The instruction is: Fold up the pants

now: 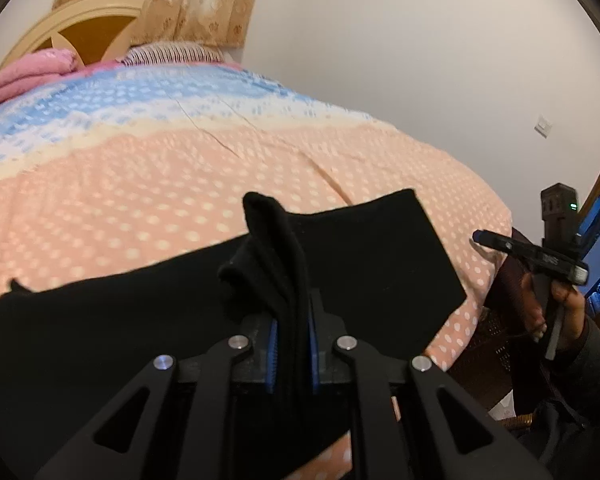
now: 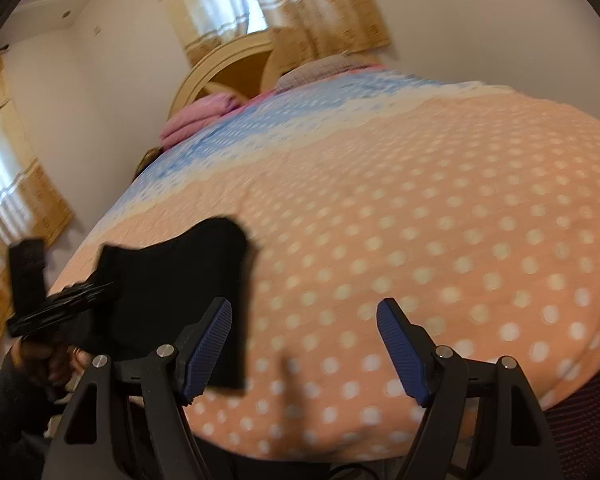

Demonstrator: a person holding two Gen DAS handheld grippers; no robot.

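Black pants (image 1: 360,260) lie on the near part of the bed, one edge bunched into an upright fold. My left gripper (image 1: 292,320) is shut on that fold, the cloth pinched between its blue pads. In the right wrist view the pants (image 2: 172,280) sit at the left, and the left gripper (image 2: 96,292) reaches into them from the left edge. My right gripper (image 2: 304,308) is open above the dotted bedspread, just right of the pants, with nothing between its fingers. It also shows at the bed's right edge as the right gripper (image 1: 484,238), held in a hand (image 1: 568,304).
The bedspread (image 2: 440,220) is peach with white dots, turning blue farther back. A folded pink blanket (image 1: 32,72) and a striped pillow (image 1: 172,54) lie by the headboard (image 1: 88,20). A dark wicker chair (image 1: 496,336) stands beside the bed's right edge.
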